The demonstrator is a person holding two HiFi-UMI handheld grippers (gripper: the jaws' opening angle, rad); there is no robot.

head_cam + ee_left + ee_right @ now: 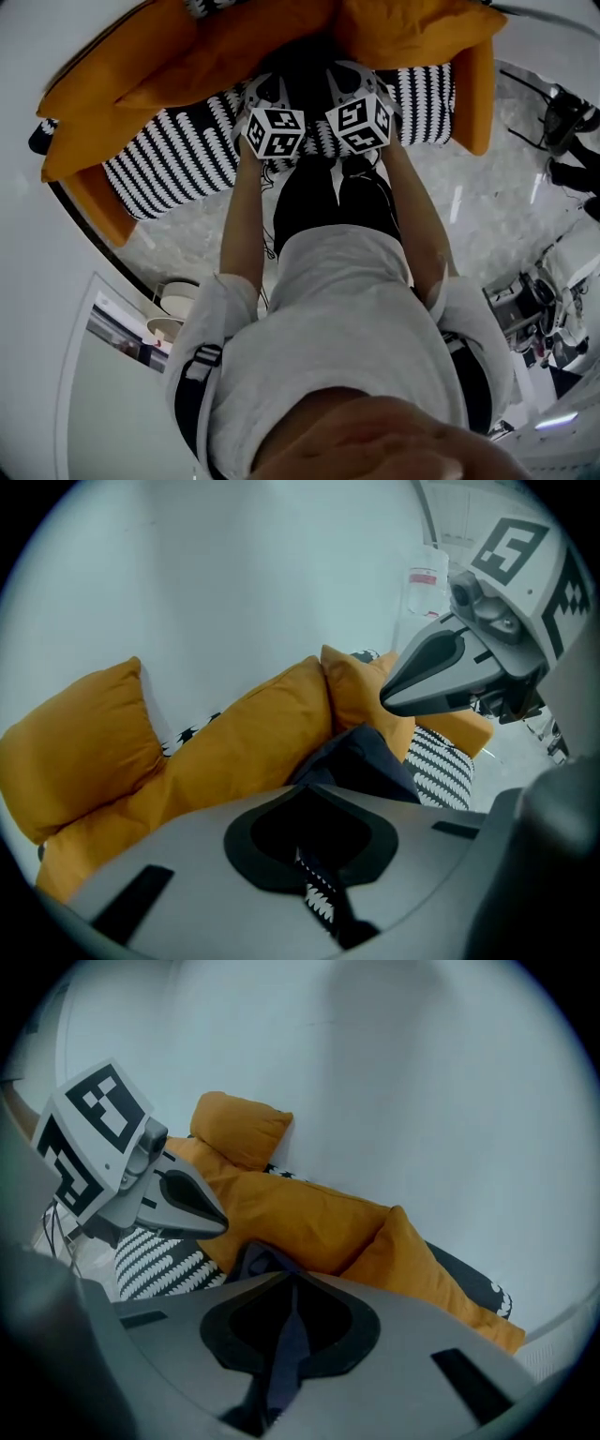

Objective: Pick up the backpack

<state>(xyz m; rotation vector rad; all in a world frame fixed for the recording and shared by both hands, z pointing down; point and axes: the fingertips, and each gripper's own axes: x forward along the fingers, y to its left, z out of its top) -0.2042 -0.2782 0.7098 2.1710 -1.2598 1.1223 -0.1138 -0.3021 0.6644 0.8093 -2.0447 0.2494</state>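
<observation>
A dark navy backpack (pixel 302 64) lies on the black-and-white striped sofa seat (pixel 178 161), against the orange cushions (pixel 216 56), mostly hidden behind my two grippers. My left gripper (pixel 270 103) and right gripper (pixel 354 94) hang side by side just in front of it, pointing down. In the left gripper view the jaws (pixel 314 878) are shut; the backpack (pixel 361 761) sits just beyond them, and only a thin slit shows the sofa pattern. In the right gripper view the jaws (pixel 286 1344) are shut on a navy strap (pixel 281 1363) leading up to the backpack (pixel 258 1262).
Orange cushions (pixel 412 28) line the sofa's back and both arms, with a white wall behind. The person's legs in black trousers (pixel 333 202) stand close to the sofa front. Round low stools (pixel 178 300) sit at the left, a chair (pixel 562 112) and equipment (pixel 548 309) at the right.
</observation>
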